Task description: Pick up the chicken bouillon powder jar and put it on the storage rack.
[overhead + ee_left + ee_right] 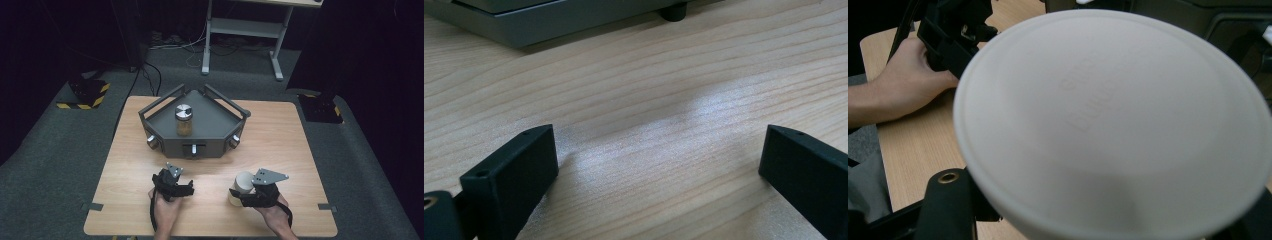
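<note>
My right gripper (246,195) is shut on a cream round container (242,184), held on its side just above the table's front right. In the right gripper view the container's white embossed face (1108,115) sits close to the camera, with a black jaw showing at each lower corner. My left gripper (173,184) rests at the front centre-left, open; its two black jaws stand wide apart over bare wood (659,145) with nothing between them. A glass jar (184,120) with a silver lid and brownish contents stands upright in the grey angular tray (212,127).
The tray has knobs along its front wall and raised rails at the back; its front edge (539,30) lies just beyond my left gripper. A person's hand on the left gripper (923,80) appears in the right gripper view. A white desk frame (245,30) stands on the floor behind.
</note>
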The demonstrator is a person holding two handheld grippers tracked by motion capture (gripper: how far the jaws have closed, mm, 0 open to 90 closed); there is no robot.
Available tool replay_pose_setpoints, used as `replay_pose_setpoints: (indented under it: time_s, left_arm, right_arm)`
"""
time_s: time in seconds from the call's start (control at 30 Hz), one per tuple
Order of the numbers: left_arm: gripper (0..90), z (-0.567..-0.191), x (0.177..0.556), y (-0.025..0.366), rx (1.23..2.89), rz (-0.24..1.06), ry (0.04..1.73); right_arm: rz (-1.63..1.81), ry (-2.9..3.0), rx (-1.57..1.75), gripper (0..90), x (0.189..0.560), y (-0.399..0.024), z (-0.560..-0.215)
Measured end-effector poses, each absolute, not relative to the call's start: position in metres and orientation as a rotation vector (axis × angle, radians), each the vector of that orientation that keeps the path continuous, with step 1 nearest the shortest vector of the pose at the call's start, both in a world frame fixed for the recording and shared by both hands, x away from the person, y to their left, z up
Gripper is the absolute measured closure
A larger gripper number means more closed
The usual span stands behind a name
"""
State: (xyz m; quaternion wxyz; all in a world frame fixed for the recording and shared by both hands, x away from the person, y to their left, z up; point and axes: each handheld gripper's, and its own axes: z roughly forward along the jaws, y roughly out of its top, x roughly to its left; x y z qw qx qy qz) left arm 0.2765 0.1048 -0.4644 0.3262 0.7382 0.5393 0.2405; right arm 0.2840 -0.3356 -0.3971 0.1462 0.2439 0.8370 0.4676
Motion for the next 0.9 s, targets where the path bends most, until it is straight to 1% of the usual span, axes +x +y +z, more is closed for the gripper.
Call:
replay_pose_setpoints:
  time_s: [0.2, 0.47, 0.5, 0.57, 0.6, 0.9]
  left_arm:
    - [2.5, -0.465, 0.276, 0.105, 1.933, 0.631, 1.411]
    - [2.6, -0.464, 0.276, 0.105, 1.935, 0.631, 1.412]
    - [2.6, -0.464, 0.276, 0.105, 1.935, 0.631, 1.412]
    - [2.6, -0.464, 0.276, 0.105, 1.934, 0.631, 1.412]
    - [2.6, -0.464, 0.276, 0.105, 1.934, 0.631, 1.412]
    - [2.6, -0.464, 0.276, 0.105, 1.935, 0.631, 1.412]
  right_arm:
    - [1.353, 2.405, 0.684, 34.8, 0.293, -0.336, -0.383]
    - [1.374, 2.371, 0.663, 34.9, 0.31, -0.334, -0.352]
    - [1.374, 2.371, 0.663, 34.9, 0.31, -0.334, -0.352]
    - [1.385, 2.365, 0.658, 34.9, 0.318, -0.333, -0.339]
    - [1.385, 2.365, 0.658, 34.9, 0.318, -0.333, -0.339]
    - [1.403, 2.342, 0.661, 35.0, 0.34, -0.324, -0.305]
